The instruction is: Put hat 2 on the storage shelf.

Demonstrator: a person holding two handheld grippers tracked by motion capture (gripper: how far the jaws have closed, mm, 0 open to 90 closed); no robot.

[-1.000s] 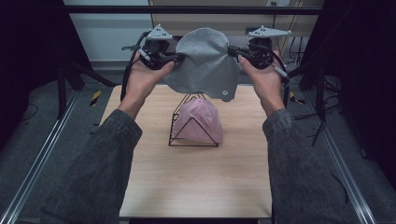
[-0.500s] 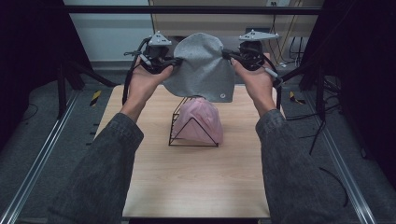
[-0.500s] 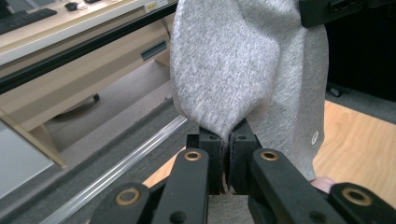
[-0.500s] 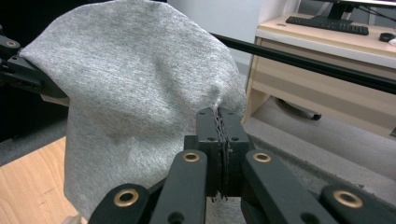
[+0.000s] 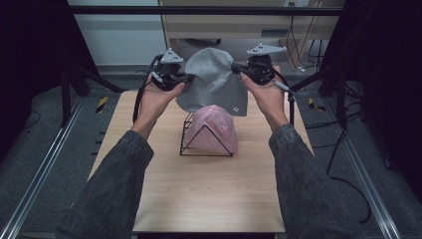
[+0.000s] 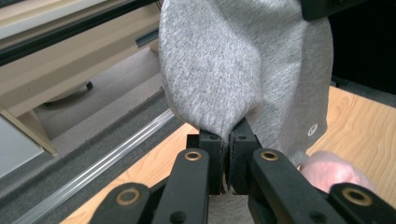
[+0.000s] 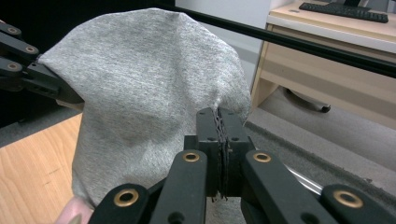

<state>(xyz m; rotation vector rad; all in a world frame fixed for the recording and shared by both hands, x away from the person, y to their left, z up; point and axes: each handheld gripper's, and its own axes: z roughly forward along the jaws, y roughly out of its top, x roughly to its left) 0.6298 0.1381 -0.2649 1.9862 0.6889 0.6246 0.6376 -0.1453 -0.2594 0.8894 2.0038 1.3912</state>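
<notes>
Nearest me in the high view, my two forearms in dark grey denim sleeves (image 5: 117, 184) reach forward over the bare front half of the light wooden table (image 5: 209, 194). Past the middle of the table stands a black wire rack with a triangular end (image 5: 195, 144), and a pale pink cloth (image 5: 214, 128) is draped over it, covering its top and right side.

Beyond the rack I hold a soft grey fabric piece with a small round white logo (image 5: 213, 82) up in the air above the table's far edge, stretched between both tools. Its lower edge hangs just over the pink cloth; I cannot tell whether the two touch.

My left gripper (image 5: 185, 78) has its jaws pressed together on the grey fabric's left edge; in the left gripper view (image 6: 229, 140) the cloth is pinched in the narrow seam between the two black jaws and balloons upward from there. My right gripper (image 5: 237, 66) is clamped the same way on the right edge; in the right gripper view (image 7: 219, 122) the fabric is caught tight between the jaws.

Farther off, beyond the table, lie grey carpet and a beige desk (image 5: 239, 30).
</notes>
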